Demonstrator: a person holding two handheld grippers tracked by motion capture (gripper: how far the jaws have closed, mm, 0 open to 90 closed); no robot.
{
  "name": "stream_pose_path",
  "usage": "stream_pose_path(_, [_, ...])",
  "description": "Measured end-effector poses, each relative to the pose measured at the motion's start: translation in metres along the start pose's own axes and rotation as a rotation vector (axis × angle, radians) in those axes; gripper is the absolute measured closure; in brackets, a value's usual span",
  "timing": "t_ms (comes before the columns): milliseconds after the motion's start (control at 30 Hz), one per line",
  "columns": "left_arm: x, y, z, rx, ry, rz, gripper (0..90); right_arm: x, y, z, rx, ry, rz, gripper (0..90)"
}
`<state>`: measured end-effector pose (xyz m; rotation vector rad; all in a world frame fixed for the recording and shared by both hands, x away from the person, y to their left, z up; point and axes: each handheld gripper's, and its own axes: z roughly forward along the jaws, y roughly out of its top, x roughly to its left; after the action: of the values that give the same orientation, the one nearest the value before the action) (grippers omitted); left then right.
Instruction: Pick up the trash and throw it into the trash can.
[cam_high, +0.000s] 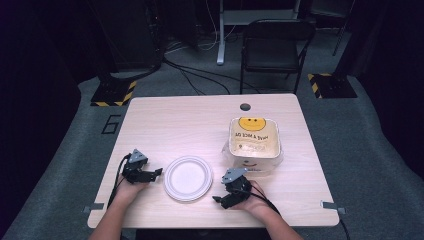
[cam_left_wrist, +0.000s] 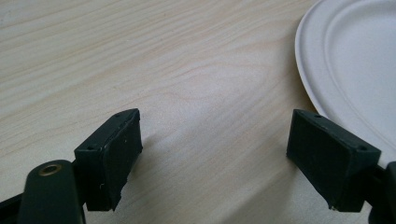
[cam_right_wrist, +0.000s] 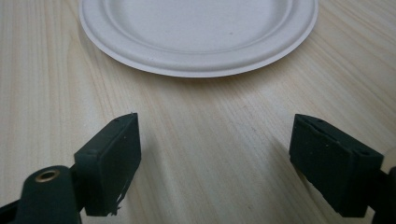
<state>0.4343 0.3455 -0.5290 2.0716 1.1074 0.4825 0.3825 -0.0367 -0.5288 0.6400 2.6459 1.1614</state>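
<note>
Resting on the near part of the light wooden worktop (cam_high: 165, 120), the two hand-held grippers lie on both sides of a white paper plate (cam_high: 188, 178). The left hand-held gripper (cam_high: 159, 172) is just left of the plate, and its jaws stand wide apart with nothing between them; in the left gripper view only bare wood is between the jaws, and the rim of the plate (cam_left_wrist: 355, 60) is at the right, close to one jaw. The right hand-held gripper (cam_high: 218, 199) is just right of the plate, at its near side, also released and holding nothing; in the right gripper view the plate (cam_right_wrist: 198, 32) lies a little beyond the jaws, not touching them. Farther right on the worktop stands an open plastic bag (cam_high: 254, 145) with a yellow smiley face, near the right hand-held gripper.
</note>
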Motion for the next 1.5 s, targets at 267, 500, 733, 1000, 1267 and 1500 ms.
stream_pose_path(267, [0.000, 0.000, 0.000, -0.005, 0.000, -0.005, 19.5, 0.000, -0.001, -0.002, -0.014, -0.019, 0.010, 25.0])
stream_pose_path(500, [0.001, -0.001, -0.001, -0.006, 0.000, -0.001, 21.6, -0.001, -0.001, -0.004, -0.021, -0.031, 0.026, 35.1])
stream_pose_path(733, [0.000, 0.000, -0.002, -0.003, -0.009, 0.004, 25.9, 0.000, -0.001, -0.004, -0.023, -0.043, 0.031, 36.7])
stream_pose_path(1000, [-0.001, 0.004, -0.006, 0.034, -0.010, 0.004, 33.8, 0.003, 0.005, -0.005, -0.027, -0.044, 0.000, 39.8])
stream_pose_path(1267, [-0.004, 0.008, -0.010, 0.028, -0.047, 0.005, 37.4, 0.006, 0.014, -0.011, -0.043, -0.031, 0.044, 42.6])
stream_pose_path(1500, [-0.009, 0.016, -0.018, -0.007, -0.052, -0.006, 36.5, 0.012, 0.029, -0.012, -0.057, -0.009, 0.034, 39.2])
